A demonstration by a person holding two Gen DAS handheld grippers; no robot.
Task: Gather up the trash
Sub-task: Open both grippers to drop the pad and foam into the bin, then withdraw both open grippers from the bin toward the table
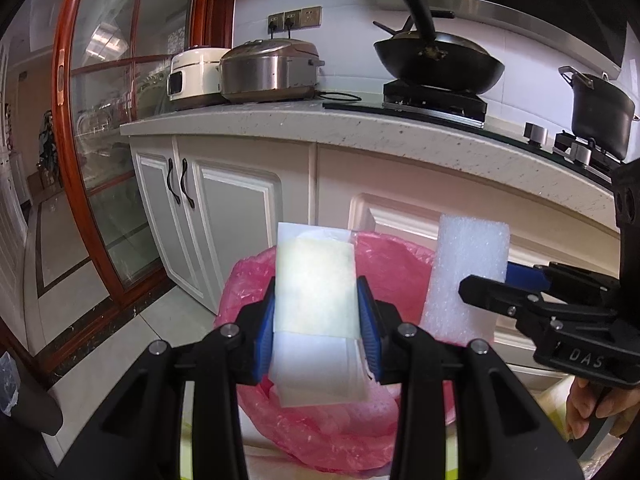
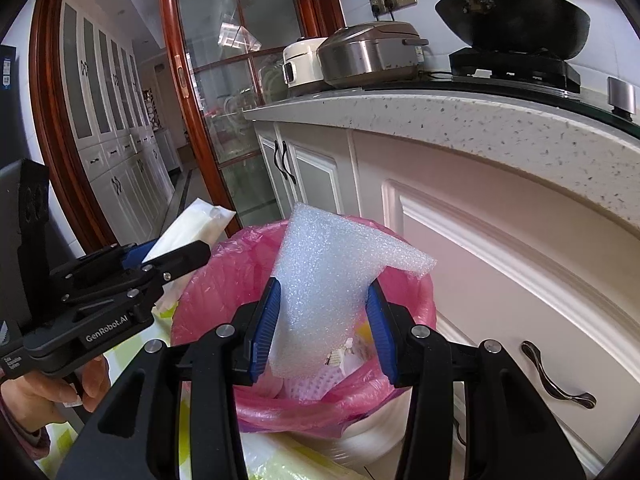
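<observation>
From the left wrist, we have our left gripper clamped on a flat white packet, blue pads pressing both its long edges. The packet's long axis runs forward along the fingers, and it hangs right over the mouth of the pink-lined bin, our landmark here. The bin sits directly below and ahead of the packet, so we judge the next move is simply to let go over the opening. To the right of the bin's middle, our right gripper comes in from the side holding a foam sheet, upright above the bin's right rim. Behind the bin stand the white cabinet doors, with the counter and the wok above.

From the right wrist, the right gripper is closed on the foam sheet, which flares wider at its top and stands above the centre of the bin. Trash already lies inside the liner. The left gripper and the packet hover over the bin's left rim. Both hands seem about equally near the opening; nothing blocks either drop, though the two loads are close together.
</observation>
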